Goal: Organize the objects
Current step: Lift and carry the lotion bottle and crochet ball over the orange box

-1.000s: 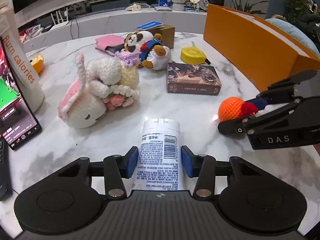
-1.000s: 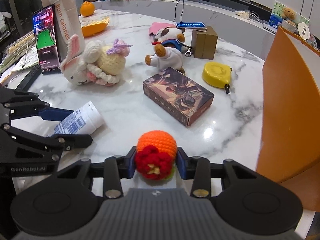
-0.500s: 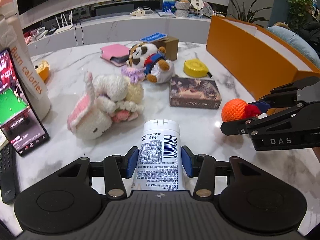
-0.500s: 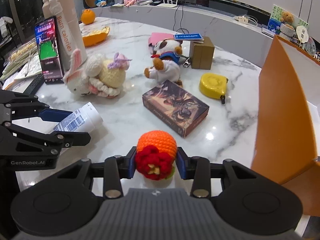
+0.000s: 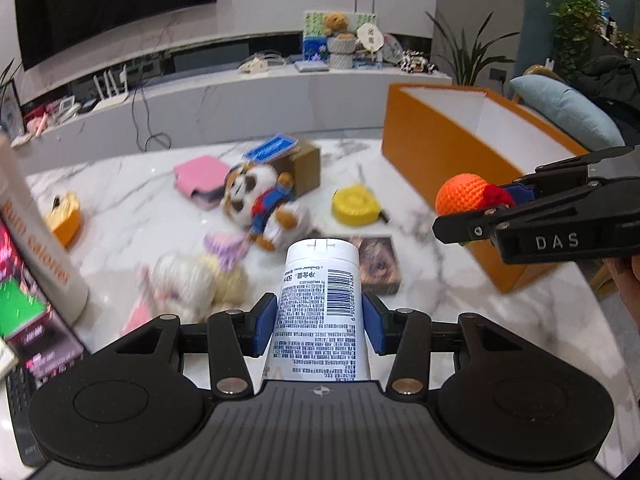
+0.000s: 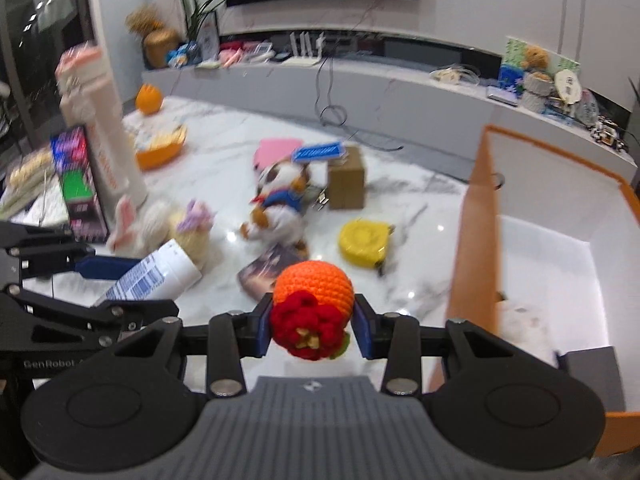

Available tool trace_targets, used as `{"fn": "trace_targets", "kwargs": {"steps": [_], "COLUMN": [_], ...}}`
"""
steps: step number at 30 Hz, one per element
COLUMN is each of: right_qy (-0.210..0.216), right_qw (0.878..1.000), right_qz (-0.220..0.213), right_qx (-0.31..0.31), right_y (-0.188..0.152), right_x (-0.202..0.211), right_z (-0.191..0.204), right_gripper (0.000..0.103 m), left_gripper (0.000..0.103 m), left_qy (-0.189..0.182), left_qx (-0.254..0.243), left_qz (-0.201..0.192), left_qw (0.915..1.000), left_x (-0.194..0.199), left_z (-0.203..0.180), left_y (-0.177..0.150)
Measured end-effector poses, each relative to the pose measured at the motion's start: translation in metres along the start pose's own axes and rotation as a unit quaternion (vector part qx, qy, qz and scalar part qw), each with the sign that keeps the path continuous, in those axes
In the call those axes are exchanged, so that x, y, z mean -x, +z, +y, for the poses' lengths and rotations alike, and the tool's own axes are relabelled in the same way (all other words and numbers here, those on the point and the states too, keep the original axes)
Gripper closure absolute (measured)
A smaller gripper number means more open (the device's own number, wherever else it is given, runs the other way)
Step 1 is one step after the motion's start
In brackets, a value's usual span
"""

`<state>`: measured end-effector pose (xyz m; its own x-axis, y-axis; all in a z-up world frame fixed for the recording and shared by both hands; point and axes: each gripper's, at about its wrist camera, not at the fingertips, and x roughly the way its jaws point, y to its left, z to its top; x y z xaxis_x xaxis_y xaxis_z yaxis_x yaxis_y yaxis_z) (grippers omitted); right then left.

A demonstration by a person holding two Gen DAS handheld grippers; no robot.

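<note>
My left gripper (image 5: 319, 322) is shut on a white tube (image 5: 320, 304) with a barcode label, held above the marble table (image 5: 132, 192). The same tube (image 6: 156, 278) shows at the left of the right wrist view. My right gripper (image 6: 312, 328) is shut on an orange crochet ball with a red flower (image 6: 312, 304), also lifted off the table; it appears at the right of the left wrist view as the crochet ball (image 5: 460, 198). An open orange box (image 6: 472, 216) with a white inside stands to the right, holding a dark item and something pale.
On the table lie a white crochet bunny (image 6: 160, 224), a panda plush (image 6: 280, 204), a yellow tape measure (image 6: 364, 242), a dark card box (image 5: 378, 264), a brown carton (image 6: 346, 180), a pink case (image 5: 200, 174), a tall white bottle (image 6: 106, 136) and a phone (image 6: 76, 180).
Both grippers have risen off the table with their loads. The views now look higher across the room, and the orange box's inside has come into the right wrist view.
</note>
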<state>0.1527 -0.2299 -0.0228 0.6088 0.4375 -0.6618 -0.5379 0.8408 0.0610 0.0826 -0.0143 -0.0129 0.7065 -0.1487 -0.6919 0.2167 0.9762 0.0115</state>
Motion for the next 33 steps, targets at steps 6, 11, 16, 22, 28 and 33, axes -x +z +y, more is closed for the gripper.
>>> {"fn": "trace_targets", "kwargs": {"steps": [6, 11, 16, 22, 28, 33], "right_qy": [-0.007, -0.012, -0.022, -0.043, -0.076, -0.104], "right_qw": [0.999, 0.998, 0.996, 0.992, 0.986, 0.979], "right_qz": [-0.029, -0.049, -0.066, -0.082, -0.083, -0.081], "right_qx": [-0.028, -0.041, -0.06, -0.088, -0.122, -0.156], "right_y": [0.011, 0.018, 0.023, 0.027, 0.027, 0.025], "right_x": [0.017, 0.029, 0.039, 0.049, 0.054, 0.057], "right_z": [-0.023, -0.037, -0.055, -0.081, -0.112, -0.139], "right_gripper": [0.061, 0.061, 0.061, 0.061, 0.061, 0.061], "left_gripper": [0.049, 0.049, 0.049, 0.049, 0.049, 0.049], "left_qy": [-0.012, -0.023, -0.034, -0.052, -0.072, -0.089], "left_qx": [-0.026, -0.047, -0.059, -0.072, -0.089, -0.106], "left_qz": [-0.022, -0.041, -0.049, -0.064, -0.078, -0.079], "left_qw": [0.9993, 0.9978, 0.9964, 0.994, 0.9904, 0.9872], "left_x": [-0.002, -0.004, -0.009, -0.015, -0.022, -0.037], "left_z": [-0.02, -0.038, -0.055, -0.081, -0.114, -0.141], "left_y": [0.028, 0.049, 0.065, 0.084, 0.104, 0.119]}}
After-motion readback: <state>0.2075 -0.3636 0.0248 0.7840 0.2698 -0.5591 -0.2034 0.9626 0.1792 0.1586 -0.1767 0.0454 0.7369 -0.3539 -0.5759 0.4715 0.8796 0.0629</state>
